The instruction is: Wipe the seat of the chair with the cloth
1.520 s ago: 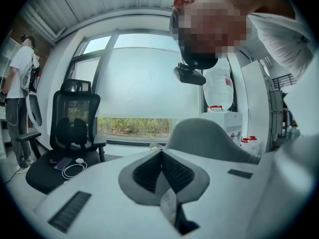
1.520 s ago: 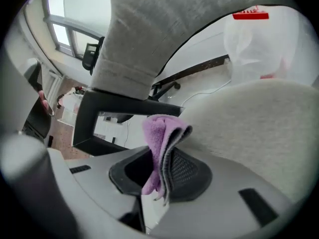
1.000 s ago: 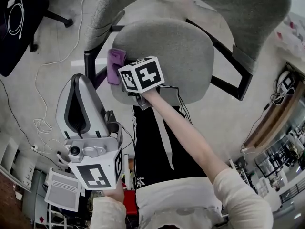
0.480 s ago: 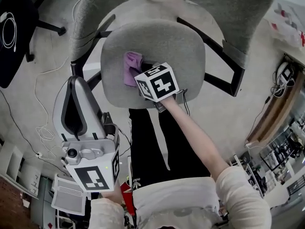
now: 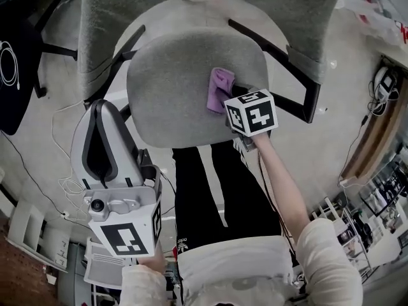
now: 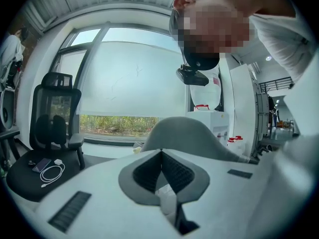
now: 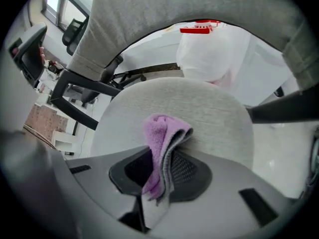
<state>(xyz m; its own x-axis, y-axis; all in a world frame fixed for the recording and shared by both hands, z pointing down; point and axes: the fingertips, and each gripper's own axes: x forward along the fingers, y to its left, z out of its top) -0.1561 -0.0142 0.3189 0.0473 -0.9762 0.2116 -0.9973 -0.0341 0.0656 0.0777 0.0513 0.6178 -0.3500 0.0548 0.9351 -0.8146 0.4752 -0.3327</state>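
A grey fabric chair seat (image 5: 178,88) fills the upper middle of the head view, with the backrest (image 5: 210,11) behind it. My right gripper (image 5: 228,97) is shut on a folded purple cloth (image 5: 220,88), which lies pressed on the right part of the seat. In the right gripper view the cloth (image 7: 162,151) is pinched between the jaws of my right gripper (image 7: 160,168) and rests on the seat (image 7: 199,108). My left gripper (image 5: 105,148) is held low at the left, away from the chair, pointing up. In its own view my left gripper (image 6: 162,171) has its jaws closed with nothing between them.
Black armrests (image 5: 280,62) stand on both sides of the seat. A second black chair (image 5: 19,62) with a white cable on it is at the far left. Cables (image 5: 38,171) trail on the floor. The person's legs in dark trousers (image 5: 210,196) are just in front of the seat.
My right gripper has dragged the purple cloth across the seat from its left edge to its right part. The left gripper has stayed nearly still.
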